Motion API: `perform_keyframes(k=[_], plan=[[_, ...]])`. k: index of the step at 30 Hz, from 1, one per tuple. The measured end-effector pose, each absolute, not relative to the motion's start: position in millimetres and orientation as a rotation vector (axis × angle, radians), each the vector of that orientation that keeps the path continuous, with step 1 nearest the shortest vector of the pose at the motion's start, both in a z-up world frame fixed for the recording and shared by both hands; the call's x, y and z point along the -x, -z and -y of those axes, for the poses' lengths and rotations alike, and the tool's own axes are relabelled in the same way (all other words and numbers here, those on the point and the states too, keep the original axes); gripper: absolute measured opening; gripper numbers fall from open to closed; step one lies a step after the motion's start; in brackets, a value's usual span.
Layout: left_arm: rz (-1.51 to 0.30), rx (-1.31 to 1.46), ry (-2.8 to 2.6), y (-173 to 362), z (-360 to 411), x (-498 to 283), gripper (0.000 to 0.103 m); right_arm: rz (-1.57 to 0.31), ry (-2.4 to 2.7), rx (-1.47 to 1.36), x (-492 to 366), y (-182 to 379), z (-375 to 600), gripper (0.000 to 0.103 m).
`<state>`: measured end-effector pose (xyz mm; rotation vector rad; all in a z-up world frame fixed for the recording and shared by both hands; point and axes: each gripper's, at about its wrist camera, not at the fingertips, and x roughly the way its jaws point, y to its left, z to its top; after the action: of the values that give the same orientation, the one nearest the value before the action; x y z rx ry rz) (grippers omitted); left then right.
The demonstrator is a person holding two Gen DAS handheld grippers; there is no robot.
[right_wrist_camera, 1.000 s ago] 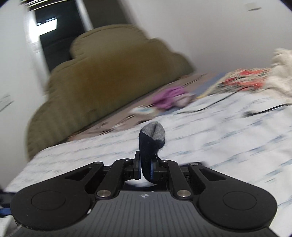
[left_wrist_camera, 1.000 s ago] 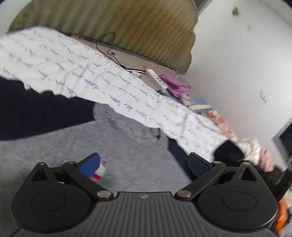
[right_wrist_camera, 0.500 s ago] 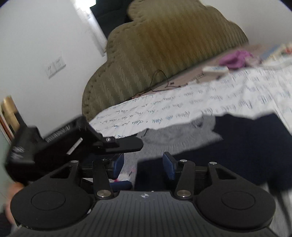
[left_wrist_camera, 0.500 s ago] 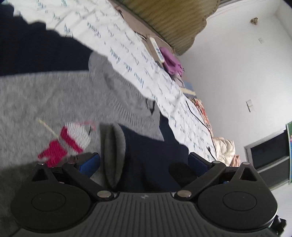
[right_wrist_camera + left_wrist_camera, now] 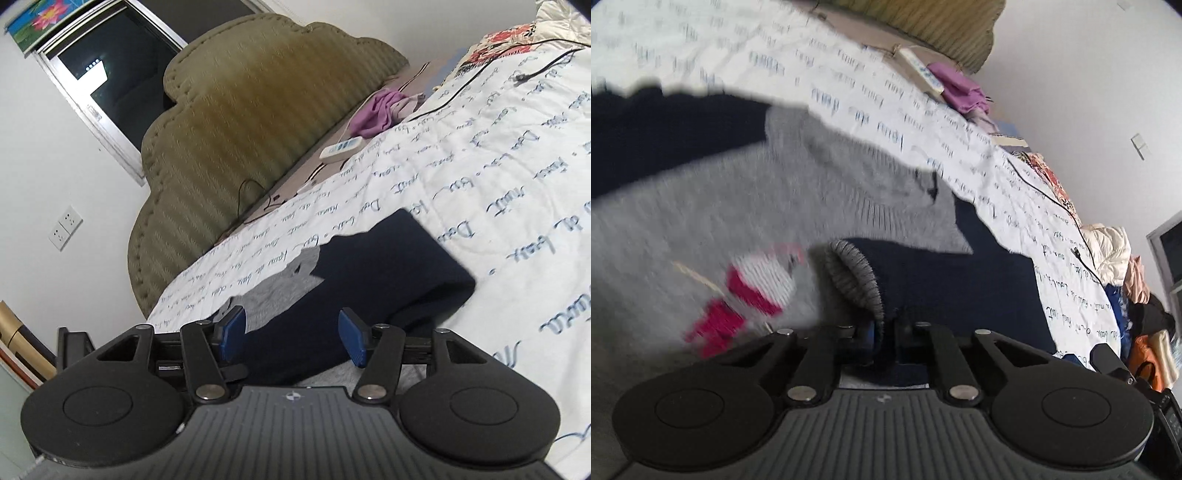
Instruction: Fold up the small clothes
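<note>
Script-printed bedsheet point(image 5: 461, 192), olive headboard point(image 5: 258, 110) — left tongs point(image 5: 884, 332) pinching sleeve cuff point(image 5: 855, 280), right tongs point(image 5: 291, 334) agape.

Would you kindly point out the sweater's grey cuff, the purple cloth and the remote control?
grey cuff point(image 5: 855, 275), left wrist view, on the ribbed end of the navy sleeve.
purple cloth point(image 5: 375, 112), right wrist view, on the middle of the bundle.
remote control point(image 5: 341, 148), right wrist view, on its white face.

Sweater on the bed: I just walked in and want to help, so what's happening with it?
A person is folding a small grey sweater with navy sleeves on the printed bedsheet. The left gripper has just closed on the ribbed cuff of a folded-in navy sleeve. The right gripper has just been opening; its jaws straddle the other sleeve without pressing it.
</note>
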<state>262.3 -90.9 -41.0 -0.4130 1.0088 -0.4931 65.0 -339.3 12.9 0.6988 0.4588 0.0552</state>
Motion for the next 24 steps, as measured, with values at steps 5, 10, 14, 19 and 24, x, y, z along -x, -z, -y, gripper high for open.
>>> perform_keyframes(k=[5,10,14,19,24], plan=[[-0.943,0.313,0.440,8.3,42.3,-271.2,0.008,-0.456,-0.072,-0.638,-69.4,-27.4,348.0,0.064],[-0.985,0.278,0.285,17.9,-15.3,-287.8,0.008,-0.456,-0.057,-0.610,-88.2,-34.5,363.3,0.067],[-1.016,0.278,0.272,32.3,-29.9,-283.4,0.008,-0.522,-0.032,-0.593,-124.1,-24.5,371.7,0.067],[-0.995,0.226,0.275,28.8,-23.3,-278.2,0.008,-0.666,0.058,-0.456,-182.6,-2.1,366.1,0.068],[-0.977,0.153,0.287,33.4,-19.1,-281.2,0.011,-0.769,0.112,-0.285,-207.9,21.8,346.8,0.057]])
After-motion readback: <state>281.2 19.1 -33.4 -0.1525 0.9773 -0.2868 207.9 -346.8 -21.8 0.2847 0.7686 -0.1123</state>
